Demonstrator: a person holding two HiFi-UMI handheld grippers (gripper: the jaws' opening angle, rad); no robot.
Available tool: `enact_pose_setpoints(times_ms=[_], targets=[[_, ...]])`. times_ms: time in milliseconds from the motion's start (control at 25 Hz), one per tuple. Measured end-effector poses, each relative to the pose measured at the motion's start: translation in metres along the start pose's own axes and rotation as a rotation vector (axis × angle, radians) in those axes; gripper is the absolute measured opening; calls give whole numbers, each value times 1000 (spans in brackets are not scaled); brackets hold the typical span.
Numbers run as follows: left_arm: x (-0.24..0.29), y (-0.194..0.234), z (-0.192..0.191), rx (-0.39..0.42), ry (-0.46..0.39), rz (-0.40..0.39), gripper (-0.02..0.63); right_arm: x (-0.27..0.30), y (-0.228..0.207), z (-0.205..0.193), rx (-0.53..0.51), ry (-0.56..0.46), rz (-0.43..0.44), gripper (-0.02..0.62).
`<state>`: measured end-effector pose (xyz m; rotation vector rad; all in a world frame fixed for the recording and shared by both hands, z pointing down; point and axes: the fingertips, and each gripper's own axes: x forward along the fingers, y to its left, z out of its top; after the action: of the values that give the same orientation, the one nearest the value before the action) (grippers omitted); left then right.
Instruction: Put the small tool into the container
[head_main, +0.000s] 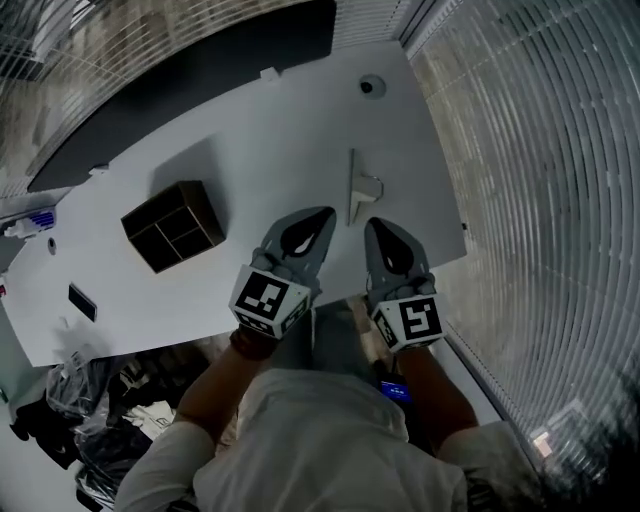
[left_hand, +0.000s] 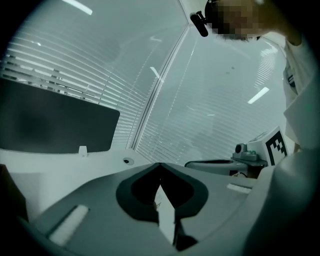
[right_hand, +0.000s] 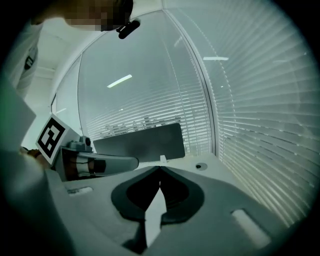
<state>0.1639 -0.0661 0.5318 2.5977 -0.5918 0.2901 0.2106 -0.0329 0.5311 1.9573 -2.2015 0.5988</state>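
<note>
Just beyond R tool (head_main: 373, 224) tip, on table (head_main: 270, 130): small white piece (head_main: 361, 188).

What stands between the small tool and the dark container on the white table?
Nothing visible does. Only bare table lies between the small tool and the container. The shut left gripper has its tip close to that line, on the person's side, not across it.

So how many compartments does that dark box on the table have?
4, in a two-by-two grid inside the dark box: far, left, right and near cells, all in view.
</note>
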Motion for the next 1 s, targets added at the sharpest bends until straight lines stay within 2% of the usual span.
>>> enact_pose_setpoints(times_ms=[200, 280, 560, 800, 1000], targets=[[16, 8, -24, -6, 31, 7, 3, 13, -28, -37, 8, 52, -37, 3], [22, 11, -34, -9, 42, 12, 3, 21, -38, -55, 24, 91, -45, 51], [43, 26, -68, -14, 82, 29, 3, 46, -73, -108, 124, 198, -74, 95], [50, 39, -93, -25, 118, 52, 3, 62, -86, -138, 187, 261, -74, 118], [52, 41, -99, -42, 125, 56, 3, 69, -92, -146, 232, 264, -69, 120]])
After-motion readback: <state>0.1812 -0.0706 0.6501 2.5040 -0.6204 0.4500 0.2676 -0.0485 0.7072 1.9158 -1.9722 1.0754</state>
